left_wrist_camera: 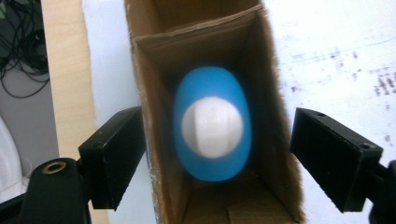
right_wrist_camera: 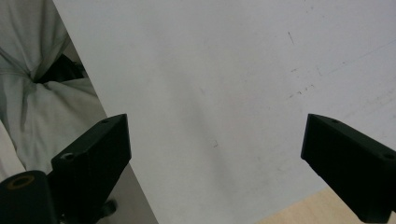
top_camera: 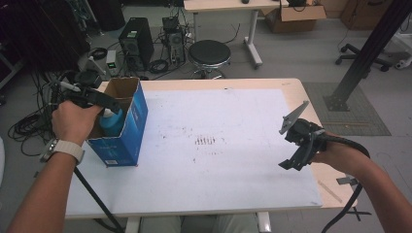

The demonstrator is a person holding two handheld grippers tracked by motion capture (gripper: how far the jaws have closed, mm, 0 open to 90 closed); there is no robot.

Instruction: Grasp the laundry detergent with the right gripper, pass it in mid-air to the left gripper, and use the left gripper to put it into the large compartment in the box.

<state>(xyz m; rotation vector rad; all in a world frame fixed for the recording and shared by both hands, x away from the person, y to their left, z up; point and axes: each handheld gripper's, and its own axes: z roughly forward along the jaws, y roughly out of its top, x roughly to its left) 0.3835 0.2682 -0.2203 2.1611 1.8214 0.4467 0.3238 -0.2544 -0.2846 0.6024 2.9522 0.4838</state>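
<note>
a blue bottle (left_wrist_camera: 212, 125) with a white cap stands upright inside an open-topped blue cardboard box (top_camera: 125, 124) at the left side of the worktop (top_camera: 301, 90), near its left edge. the left gripper (left_wrist_camera: 212, 154) hangs directly above the box's mouth and points down into it, its black fingers (left_wrist_camera: 114, 154) spread to either side of the box's walls, touching neither the bottle nor the cardboard; nothing is between the pads. in the left gripper view the bottle's cap appears blurred, with the brown inner walls of the box around it and a flap at the bottom. the person's left hand (top_camera: 73, 121), a pale watch strap at the wrist, holds that gripper over the box in the high view. well apart, at the right edge of the worktop, the right gripper (right_wrist_camera: 215, 163) hovers over the white mat (top_camera: 233, 111) that covers most of the surface, its fingers (right_wrist_camera: 93, 154) spread wide and empty. faint dark marks dot the middle of the mat.
</note>
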